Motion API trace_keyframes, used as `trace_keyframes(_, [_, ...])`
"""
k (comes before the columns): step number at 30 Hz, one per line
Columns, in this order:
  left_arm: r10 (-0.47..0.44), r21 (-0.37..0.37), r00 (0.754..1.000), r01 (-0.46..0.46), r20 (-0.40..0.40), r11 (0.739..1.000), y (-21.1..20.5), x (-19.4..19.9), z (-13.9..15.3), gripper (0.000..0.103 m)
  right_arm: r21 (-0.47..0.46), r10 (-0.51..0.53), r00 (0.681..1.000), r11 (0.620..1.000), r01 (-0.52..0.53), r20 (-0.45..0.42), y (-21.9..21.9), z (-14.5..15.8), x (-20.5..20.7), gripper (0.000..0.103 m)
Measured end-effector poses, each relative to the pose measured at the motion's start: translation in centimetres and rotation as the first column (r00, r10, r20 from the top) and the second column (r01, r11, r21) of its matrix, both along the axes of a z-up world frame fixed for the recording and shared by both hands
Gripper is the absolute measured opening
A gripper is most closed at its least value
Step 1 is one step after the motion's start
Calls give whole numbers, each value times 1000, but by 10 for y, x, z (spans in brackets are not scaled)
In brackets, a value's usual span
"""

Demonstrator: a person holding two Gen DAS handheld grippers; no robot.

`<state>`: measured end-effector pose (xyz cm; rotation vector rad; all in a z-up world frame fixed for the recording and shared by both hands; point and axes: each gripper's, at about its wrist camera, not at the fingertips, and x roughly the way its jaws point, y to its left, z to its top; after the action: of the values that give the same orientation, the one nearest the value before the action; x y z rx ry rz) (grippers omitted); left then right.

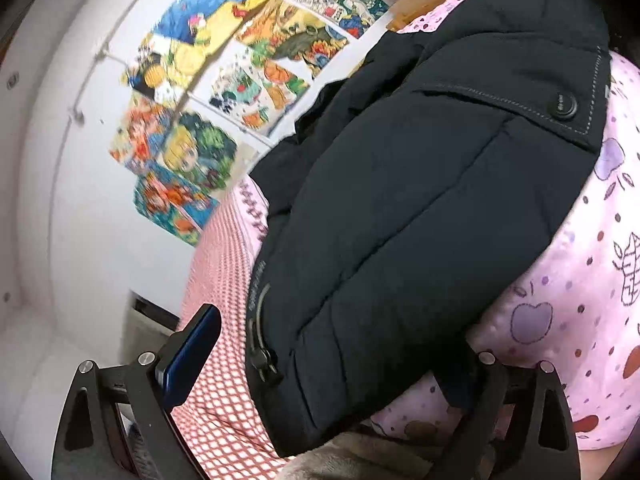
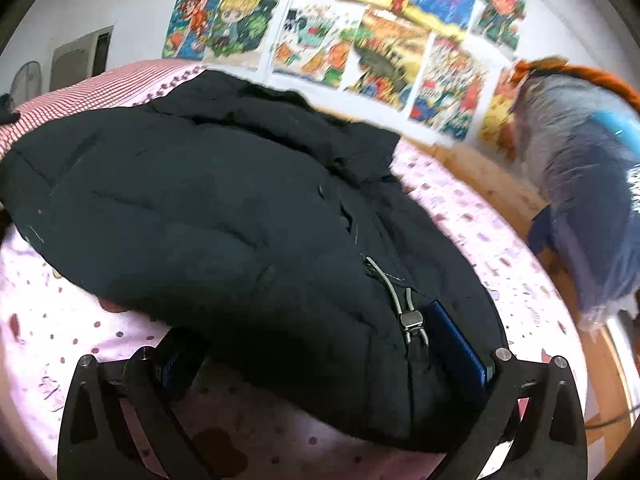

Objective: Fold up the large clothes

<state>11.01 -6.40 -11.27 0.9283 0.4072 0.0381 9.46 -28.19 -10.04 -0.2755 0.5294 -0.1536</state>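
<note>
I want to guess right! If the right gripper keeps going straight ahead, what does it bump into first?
Probably the dark puffy jacket: the right gripper already has its hem between its open fingers. The drawings on the wall are farther behind.

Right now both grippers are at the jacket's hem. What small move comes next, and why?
Probably shut both grippers on the hem. The dark jacket lies puffy and unfolded on the pink sheet, its edge between the open fingers of the left gripper and right gripper; neither looks clamped yet.
</note>
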Motion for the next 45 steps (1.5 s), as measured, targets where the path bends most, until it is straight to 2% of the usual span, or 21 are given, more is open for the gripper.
trace_keyframes(3, [0,-7,1000,0,-12,1000,0,0,5,86,-33,-31,997,999,33,70,6,3,-10,96])
trace_keyframes(6, [12,-17,999,-13,-31,1000,0,3,10,79,-22,-26,995,999,28,99,7,4,-17,83])
trace_keyframes(7, [23,-18,999,-24,-33,1000,-1,4,11,75,-24,-24,994,999,27,104,7,4,-19,77])
trace_keyframes(10, [37,3,999,-37,-34,999,-5,5,11,64,-19,-19,993,1000,21,114,5,7,-23,68])
trace_keyframes(14, [35,48,998,-33,-48,998,-15,5,8,45,10,-21,992,1000,20,125,0,9,-23,63])
trace_keyframes(17, [44,60,997,-40,-62,997,-19,7,7,39,32,-17,992,999,13,128,-4,9,-22,56])
trace_keyframes(19, [52,49,996,-49,-71,998,-19,9,10,36,39,-18,991,999,12,134,-7,8,-23,45])
trace_keyframes(21, [56,44,996,-53,-75,998,-20,9,11,31,47,-8,991,999,2,137,-9,9,-22,40])
trace_keyframes(22, [57,44,996,-54,-74,998,-21,9,12,29,59,17,992,998,-25,127,-8,8,-22,27])
trace_keyframes(26, [61,27,996,-60,-60,998,-19,9,15,21,38,10,993,999,-15,117,-3,5,-19,21])
trace_keyframes(35, [69,-28,997,-70,-38,997,-18,6,27,12,75,2,990,997,-12,138,-4,6,-25,12])
trace_keyframes(45, [51,-105,999,-51,-2,993,-9,-5,41,9,127,-16,980,992,-10,196,-1,13,-38,8])
